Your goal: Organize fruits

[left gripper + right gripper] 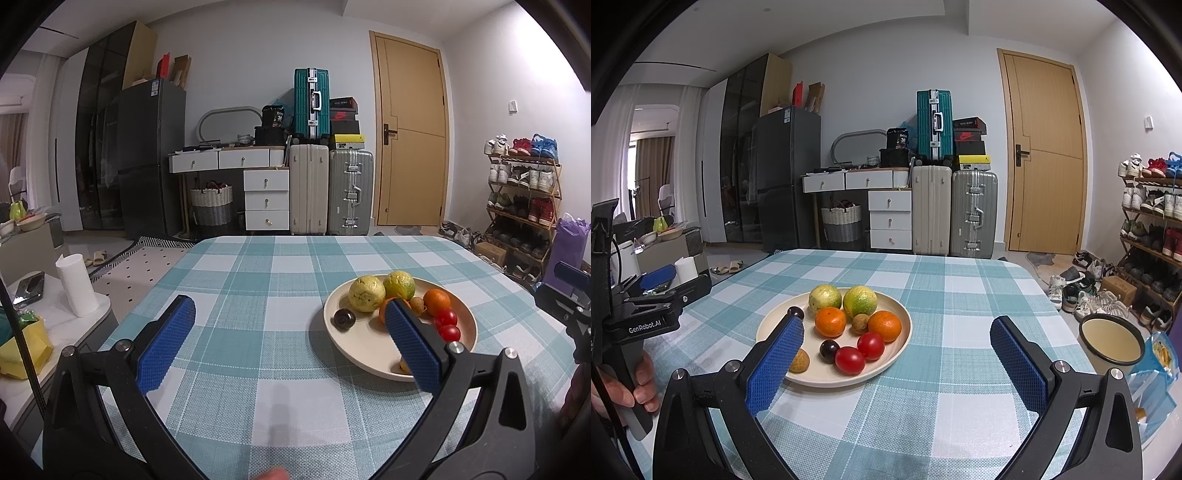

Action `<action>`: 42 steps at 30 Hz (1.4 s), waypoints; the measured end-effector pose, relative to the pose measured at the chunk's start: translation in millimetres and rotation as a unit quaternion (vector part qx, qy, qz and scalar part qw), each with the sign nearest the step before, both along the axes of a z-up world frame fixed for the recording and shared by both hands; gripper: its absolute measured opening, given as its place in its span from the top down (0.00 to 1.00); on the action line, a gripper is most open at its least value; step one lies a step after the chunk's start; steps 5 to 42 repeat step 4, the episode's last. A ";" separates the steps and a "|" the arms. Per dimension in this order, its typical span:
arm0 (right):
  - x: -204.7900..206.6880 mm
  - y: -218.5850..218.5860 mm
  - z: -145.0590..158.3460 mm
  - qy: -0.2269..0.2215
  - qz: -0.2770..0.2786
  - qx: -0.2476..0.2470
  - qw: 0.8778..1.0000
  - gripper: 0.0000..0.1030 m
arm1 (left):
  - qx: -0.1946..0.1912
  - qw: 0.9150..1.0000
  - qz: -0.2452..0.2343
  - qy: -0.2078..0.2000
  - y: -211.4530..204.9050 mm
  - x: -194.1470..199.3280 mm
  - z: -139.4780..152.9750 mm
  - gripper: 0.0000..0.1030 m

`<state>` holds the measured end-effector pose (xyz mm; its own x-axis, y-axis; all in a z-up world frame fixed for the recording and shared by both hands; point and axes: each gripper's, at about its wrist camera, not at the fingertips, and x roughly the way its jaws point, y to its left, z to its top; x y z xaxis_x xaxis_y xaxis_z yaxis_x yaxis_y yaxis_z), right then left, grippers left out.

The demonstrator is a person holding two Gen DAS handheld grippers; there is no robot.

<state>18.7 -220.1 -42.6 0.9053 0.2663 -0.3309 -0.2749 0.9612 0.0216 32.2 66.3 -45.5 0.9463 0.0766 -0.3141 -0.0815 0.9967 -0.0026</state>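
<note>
All the fruit sits on your plate; both tongs, left tongs and right tongs, gape empty above the surface, fitting gathering finished or sorting ahead.

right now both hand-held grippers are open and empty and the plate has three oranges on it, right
Not quite: the plate holds two oranges, not three, as the right wrist view shows. The rest stands: the left hand-held gripper and the right hand-held gripper are both open and empty.
</note>
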 end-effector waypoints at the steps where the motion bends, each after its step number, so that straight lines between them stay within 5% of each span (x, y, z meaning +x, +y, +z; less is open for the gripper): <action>1: -0.3 0.3 0.1 0.000 0.001 -0.001 1.000 0.00 | 0.000 1.000 0.000 0.000 -0.2 0.5 -0.3 0.00; 42: -0.5 0.4 0.4 0.000 0.001 0.000 1.000 0.00 | 0.001 1.000 0.012 -0.001 -0.3 -0.6 -0.3 0.00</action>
